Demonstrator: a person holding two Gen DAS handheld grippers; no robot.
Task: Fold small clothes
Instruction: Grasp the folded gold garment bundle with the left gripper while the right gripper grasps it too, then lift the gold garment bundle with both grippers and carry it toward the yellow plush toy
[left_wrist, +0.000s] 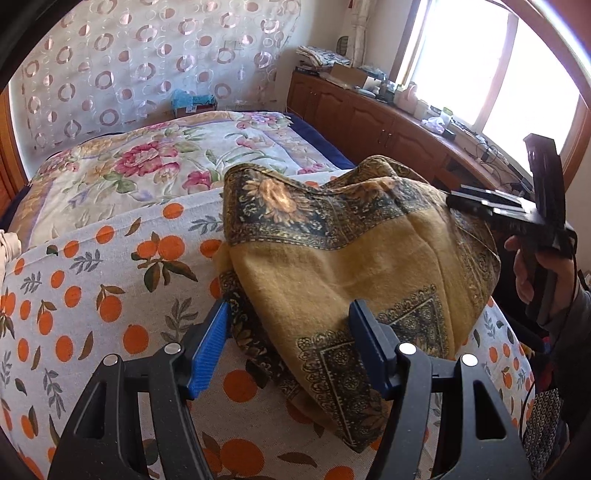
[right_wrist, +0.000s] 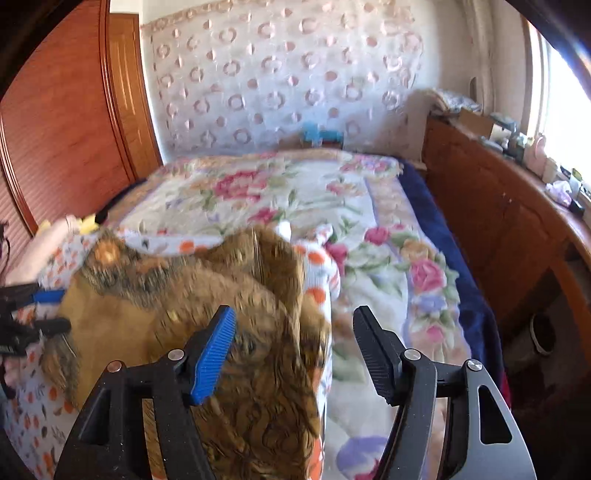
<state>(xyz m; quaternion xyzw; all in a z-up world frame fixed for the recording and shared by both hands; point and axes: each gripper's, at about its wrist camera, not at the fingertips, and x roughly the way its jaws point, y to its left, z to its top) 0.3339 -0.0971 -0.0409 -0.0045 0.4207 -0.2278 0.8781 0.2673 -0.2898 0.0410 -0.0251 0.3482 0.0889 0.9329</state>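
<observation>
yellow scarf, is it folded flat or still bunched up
Bunched up: the yellow scarf lies in a rumpled heap with raised folds on the orange-print sheet, not flat.

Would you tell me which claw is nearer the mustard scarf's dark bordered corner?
Left. The left claw straddles that corner of the mustard scarf, open; the right claw hovers at its far edge.
</observation>
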